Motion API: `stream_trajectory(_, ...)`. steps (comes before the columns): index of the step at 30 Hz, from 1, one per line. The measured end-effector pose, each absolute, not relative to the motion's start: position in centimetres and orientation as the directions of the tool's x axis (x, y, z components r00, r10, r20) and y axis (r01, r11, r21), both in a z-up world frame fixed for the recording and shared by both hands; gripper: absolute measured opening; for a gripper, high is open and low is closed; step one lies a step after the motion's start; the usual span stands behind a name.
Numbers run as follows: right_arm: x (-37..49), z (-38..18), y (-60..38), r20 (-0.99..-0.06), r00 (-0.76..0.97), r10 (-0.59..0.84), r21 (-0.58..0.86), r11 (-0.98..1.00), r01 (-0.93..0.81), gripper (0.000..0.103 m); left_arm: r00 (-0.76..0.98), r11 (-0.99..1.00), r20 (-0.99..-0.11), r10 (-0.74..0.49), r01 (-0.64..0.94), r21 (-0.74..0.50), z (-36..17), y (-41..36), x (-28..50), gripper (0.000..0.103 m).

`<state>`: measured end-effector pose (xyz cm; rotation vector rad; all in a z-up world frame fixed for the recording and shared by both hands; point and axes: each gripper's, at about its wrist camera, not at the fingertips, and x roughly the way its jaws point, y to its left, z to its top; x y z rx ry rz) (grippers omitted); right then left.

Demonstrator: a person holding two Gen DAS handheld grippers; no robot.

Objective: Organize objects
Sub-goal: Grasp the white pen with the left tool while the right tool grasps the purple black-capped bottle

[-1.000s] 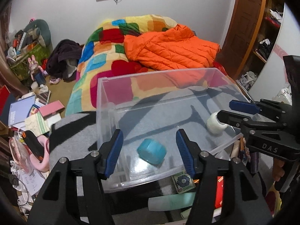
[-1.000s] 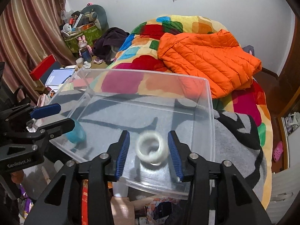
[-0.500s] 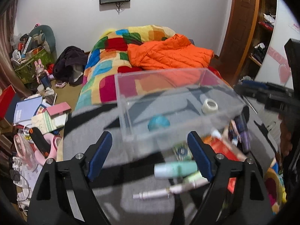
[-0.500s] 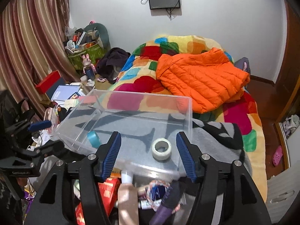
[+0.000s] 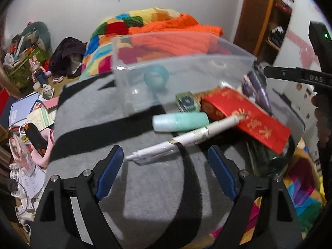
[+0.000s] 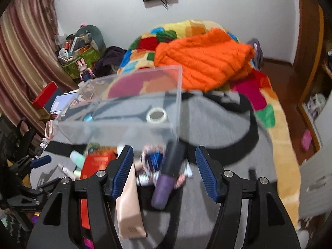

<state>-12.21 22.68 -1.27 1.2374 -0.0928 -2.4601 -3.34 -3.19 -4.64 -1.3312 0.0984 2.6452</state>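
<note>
Left wrist view: the left claw (image 5: 166, 166) is spread wide and holds nothing, hovering over a grey-and-black blanket (image 5: 87, 112). Ahead sits a clear plastic box (image 5: 145, 91) with a teal tape roll (image 5: 156, 78) inside; just beside it lie a mint tube (image 5: 180, 121), a white pen-like stick (image 5: 182, 140) and a red packet (image 5: 249, 116). Right wrist view: the right claw (image 6: 164, 170) is also wide and empty, above a purple tube (image 6: 166, 184) and beige tube (image 6: 128, 211); a white tape roll (image 6: 156, 115) rests in the box (image 6: 116, 128)
</note>
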Motion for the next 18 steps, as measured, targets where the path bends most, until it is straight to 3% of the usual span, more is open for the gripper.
stream_trajectory(10, -12.5, -3.9, 22.3, -0.778, -0.539, -0.324, 0.219, -0.943, 0.251, 0.057, -0.603, -0.973, -0.793, 0.090, -0.224, 0.060, -5.6, -1.1, -5.7, 0.084)
stream_trajectory(14, -13.2, -4.5, 22.7, -0.777, -0.528, -0.344, 0.255, -0.938, 0.236, 0.043, -0.632, -0.974, -0.768, 0.099, -0.220, 0.056, -5.3, -1.1, -5.7, 0.081)
stream_trajectory(18, -13.7, -5.3, 22.8, -0.780, -0.502, -0.374, 0.290, -0.926, 0.241, 0.028, -0.628, -0.971, -0.766, 0.138, -0.238, 0.021, -5.3, -1.1, -5.6, 0.064)
